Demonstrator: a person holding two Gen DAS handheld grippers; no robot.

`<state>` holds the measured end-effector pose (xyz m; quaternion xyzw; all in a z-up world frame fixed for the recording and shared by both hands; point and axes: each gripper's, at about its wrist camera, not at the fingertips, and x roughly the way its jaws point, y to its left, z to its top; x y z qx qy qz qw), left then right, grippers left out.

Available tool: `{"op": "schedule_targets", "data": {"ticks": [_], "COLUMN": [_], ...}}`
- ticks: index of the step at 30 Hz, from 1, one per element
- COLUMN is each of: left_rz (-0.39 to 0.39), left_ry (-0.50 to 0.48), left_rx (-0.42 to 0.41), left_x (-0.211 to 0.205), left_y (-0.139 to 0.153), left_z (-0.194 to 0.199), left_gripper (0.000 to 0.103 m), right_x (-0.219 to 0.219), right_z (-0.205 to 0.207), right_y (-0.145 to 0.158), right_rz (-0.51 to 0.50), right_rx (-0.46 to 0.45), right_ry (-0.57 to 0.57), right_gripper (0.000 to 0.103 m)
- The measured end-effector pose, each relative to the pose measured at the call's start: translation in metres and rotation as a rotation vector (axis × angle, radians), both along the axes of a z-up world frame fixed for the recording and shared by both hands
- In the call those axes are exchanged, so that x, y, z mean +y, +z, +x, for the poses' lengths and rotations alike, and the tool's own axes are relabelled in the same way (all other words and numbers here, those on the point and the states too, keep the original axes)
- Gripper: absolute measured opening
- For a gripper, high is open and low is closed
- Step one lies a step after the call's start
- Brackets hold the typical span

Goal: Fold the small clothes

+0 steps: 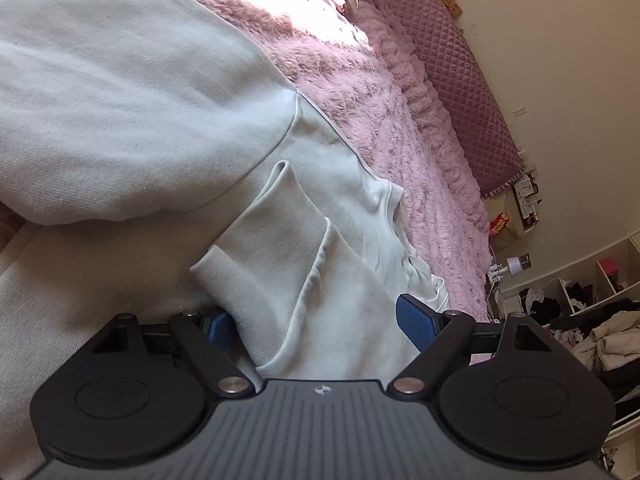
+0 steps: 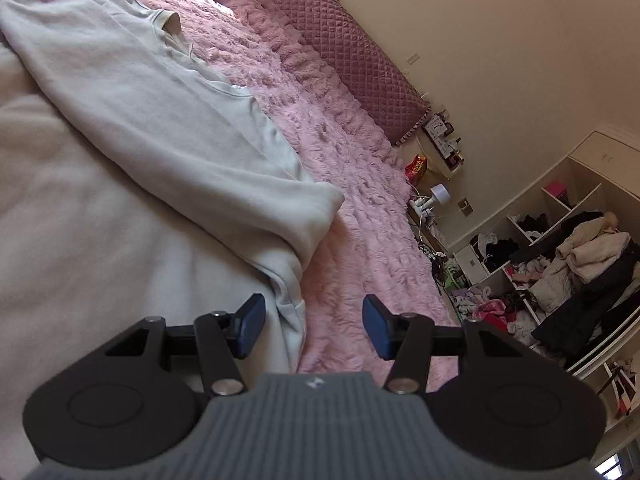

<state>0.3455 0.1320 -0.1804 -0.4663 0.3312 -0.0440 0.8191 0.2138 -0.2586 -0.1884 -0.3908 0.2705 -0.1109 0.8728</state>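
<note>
Both tongs agape | left tongs [image 1: 320, 320], right tongs [image 2: 314, 326] | sweatshirt [image 1: 120, 100]

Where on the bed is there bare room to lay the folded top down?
The pink fluffy blanket is bare between the white top and the quilted headboard cushion. It is crowded around the left gripper, amid bunched fabric. The wardrobe shelves are cluttered.

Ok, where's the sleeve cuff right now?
Left wrist view: the sleeve cuff lies folded across the white sweatshirt, just ahead of the open left gripper.
</note>
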Motion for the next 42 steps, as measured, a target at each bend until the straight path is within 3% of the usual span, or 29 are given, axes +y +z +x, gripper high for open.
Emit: {"op": "schedule_targets", "data": {"ticks": [2,3,5,6,7,8,9,14,18,22,23,24,25,28,30,32,33,35,39,42], "left_rz": [-0.004,-0.009,0.004,0.002,-0.004,-0.013,-0.024,0.057,0.074,0.096,0.094,0.087,0.079,0.061,0.071,0.087,0.097,0.09,0.073,0.025], "left_ry": [0.019,0.021,0.019,0.016,0.023,0.026,0.02,0.104,0.122,0.12,0.117,0.12,0.119,0.129,0.142,0.172,0.205,0.239,0.193,0.193], "left_rx": [-0.016,-0.029,-0.052,-0.085,-0.131,-0.161,-0.186,-0.281,-0.182,-0.138,-0.137,-0.14,-0.145,-0.181,-0.225,-0.289,-0.308,-0.277,-0.122,-0.096], "left_x": [0.001,-0.001,-0.004,-0.006,-0.007,-0.007,-0.008,-0.004,0.008,0.011,0.01,0.01,0.01,0.011,0.01,0.007,0.006,0.007,0.011,0.019], "left_y": [-0.001,0.001,0.004,0.007,0.009,0.011,0.014,0.029,0.017,0.005,0.003,0.002,0.001,0.005,0.013,0.023,0.028,0.024,-0.002,-0.007], "left_z": [0.005,0.009,0.013,0.012,0.008,0.006,0.004,-0.014,-0.018,-0.032,-0.035,-0.038,-0.04,-0.047,-0.053,-0.066,-0.076,-0.083,-0.071,-0.073], "left_gripper": [0.097,0.097,0.098,0.097,0.071,0.026,0.006,0.006,0.006,0.006,0.006,0.006,0.006,0.006,0.006,0.006,0.006,0.006,0.006,0.007], "right_x": [0.004,0.003,0.002,0.003,0.003,0.001,0.002,0.002,-0.009,-0.008,-0.004,-0.001,0.005,0.016,0.018,0.018,0.016,0.01,0.01,0.008], "right_z": [0.009,0.014,0.024,0.026,0.026,0.024,0.02,-0.005,-0.009,-0.017,-0.02,-0.021,-0.021,-0.014,-0.005,0.003,0.005,0.008,0.002,0.002], "right_y": [-0.002,-0.003,-0.003,-0.003,-0.002,0.0,0.003,0.008,-0.005,-0.003,0.0,0.001,0.0,-0.004,-0.004,-0.003,0.0,0.004,-0.003,-0.006], "right_rz": [-0.023,-0.03,-0.021,-0.016,-0.003,0.003,0.003,-0.004,0.035,0.029,0.016,-0.004,-0.043,-0.117,-0.114,-0.097,-0.072,-0.018,-0.031,-0.031], "right_rx": [-0.005,-0.004,0.021,0.026,0.018,0.012,0.003,0.001,0.078,0.046,0.033,0.029,0.023,0.005,0.002,0.021,0.029,0.045,0.069,0.096], "right_ry": [0.012,0.011,0.01,0.002,-0.008,-0.01,-0.011,-0.013,-0.063,-0.069,-0.044,-0.025,0.001,0.048,0.05,0.036,0.025,-0.002,0.007,-0.013], "right_gripper": [0.048,0.043,0.005,0.0,0.0,0.0,0.0,0.0,0.0,0.0,0.004,0.023,0.033,0.033,0.033,0.02,0.0,0.0,0.0,0.0]}}
